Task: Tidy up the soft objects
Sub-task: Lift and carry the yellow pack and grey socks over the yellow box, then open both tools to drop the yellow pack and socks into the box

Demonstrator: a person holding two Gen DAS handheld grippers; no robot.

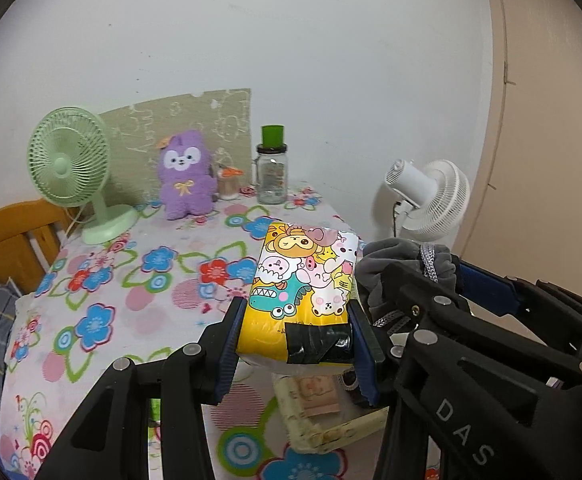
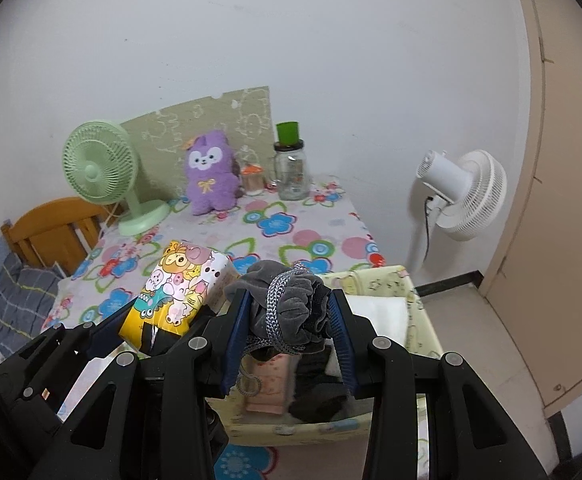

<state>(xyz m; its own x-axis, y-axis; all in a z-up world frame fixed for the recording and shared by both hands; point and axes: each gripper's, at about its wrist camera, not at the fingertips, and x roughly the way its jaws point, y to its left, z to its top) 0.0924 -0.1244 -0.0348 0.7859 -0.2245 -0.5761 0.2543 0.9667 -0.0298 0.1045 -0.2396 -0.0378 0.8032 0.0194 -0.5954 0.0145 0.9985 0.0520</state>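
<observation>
My left claw [image 1: 297, 336] pinched the cartoon tissue pack [image 1: 305, 280]; my right claw [image 2: 287, 316] clamped a grey cloth bundle [image 2: 287, 300]. I judged both needed lowering squarely over the fabric bin [image 2: 423, 320] on the tabletop [image 2: 291, 220] before letting go.

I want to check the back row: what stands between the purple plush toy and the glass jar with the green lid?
A small container with an orange top stands between the purple plush toy and the glass jar. Both wrist views show it.
</observation>
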